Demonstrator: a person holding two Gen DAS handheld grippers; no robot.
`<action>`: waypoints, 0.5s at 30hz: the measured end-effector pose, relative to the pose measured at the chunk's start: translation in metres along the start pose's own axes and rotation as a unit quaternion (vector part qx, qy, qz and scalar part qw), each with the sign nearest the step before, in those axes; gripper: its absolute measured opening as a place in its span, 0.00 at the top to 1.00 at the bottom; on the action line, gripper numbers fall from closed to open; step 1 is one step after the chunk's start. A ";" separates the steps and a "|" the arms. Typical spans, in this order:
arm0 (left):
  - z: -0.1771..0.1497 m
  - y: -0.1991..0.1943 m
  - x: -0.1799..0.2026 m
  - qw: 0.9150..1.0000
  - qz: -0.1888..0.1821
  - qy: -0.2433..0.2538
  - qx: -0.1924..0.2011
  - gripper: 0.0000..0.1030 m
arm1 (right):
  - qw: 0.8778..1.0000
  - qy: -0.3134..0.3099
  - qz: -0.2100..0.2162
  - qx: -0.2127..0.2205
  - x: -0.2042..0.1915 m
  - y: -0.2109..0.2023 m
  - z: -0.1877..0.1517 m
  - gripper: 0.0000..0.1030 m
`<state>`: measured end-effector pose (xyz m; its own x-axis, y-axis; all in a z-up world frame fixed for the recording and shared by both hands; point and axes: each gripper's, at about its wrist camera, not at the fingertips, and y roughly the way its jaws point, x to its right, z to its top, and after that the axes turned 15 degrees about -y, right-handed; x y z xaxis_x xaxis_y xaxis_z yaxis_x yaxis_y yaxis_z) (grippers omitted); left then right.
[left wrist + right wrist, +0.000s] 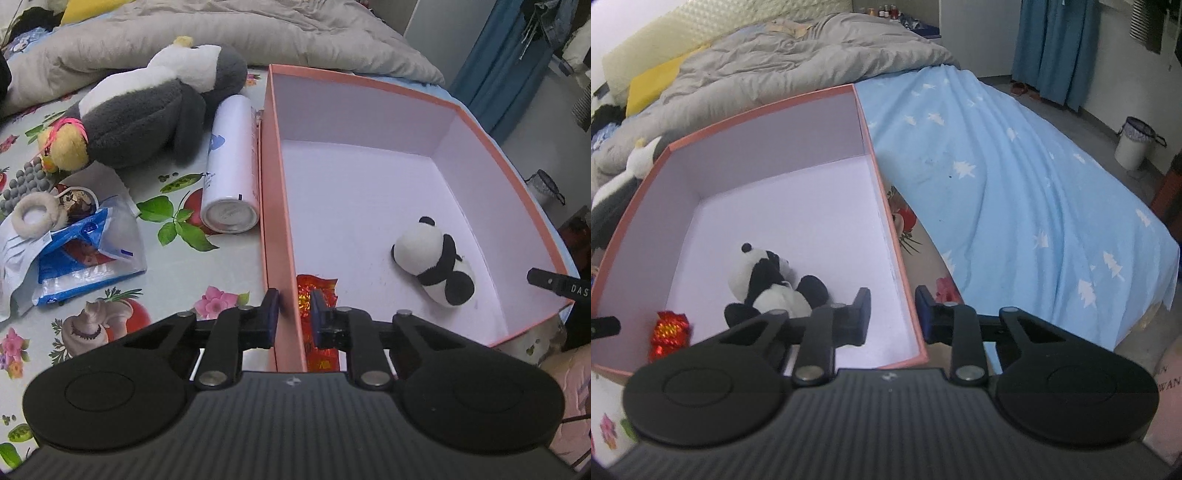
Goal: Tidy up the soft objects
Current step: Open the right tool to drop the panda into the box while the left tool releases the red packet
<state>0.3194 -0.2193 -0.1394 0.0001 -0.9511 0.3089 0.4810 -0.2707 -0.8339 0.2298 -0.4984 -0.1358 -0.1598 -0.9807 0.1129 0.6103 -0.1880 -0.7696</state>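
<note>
Grippers straddle the pink box (275, 221) walls — left gripper (294, 314) and right gripper (892, 314) each pinching one narrowly; panda plush (434, 262) lies inside. Likely repositioning the box — next needs an even, level move.

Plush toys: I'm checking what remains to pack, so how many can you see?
2. The panda lies inside the pink box. The grey-and-white plush lies on the bed outside the box's left wall. Others may hide among the bedding.
</note>
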 end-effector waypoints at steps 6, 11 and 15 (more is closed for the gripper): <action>-0.007 -0.008 0.003 1.000 0.012 0.009 -0.001 0.80 | 1.000 -0.020 0.002 -0.006 -0.002 -0.003 -0.002 0.76; -0.022 -0.018 0.002 1.000 0.015 0.014 -0.003 0.80 | 0.999 -0.037 -0.003 -0.010 -0.005 -0.011 -0.009 0.76; -0.026 -0.024 -0.005 1.000 0.005 0.000 -0.009 0.79 | 0.999 -0.034 0.000 -0.010 -0.003 -0.018 -0.017 0.76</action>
<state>0.2854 -0.2114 -0.1325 0.0057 -0.9538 0.3004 0.4644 -0.2635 -0.8455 0.2063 -0.4907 -0.1331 -0.1072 -0.9820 0.1553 0.5941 -0.1885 -0.7820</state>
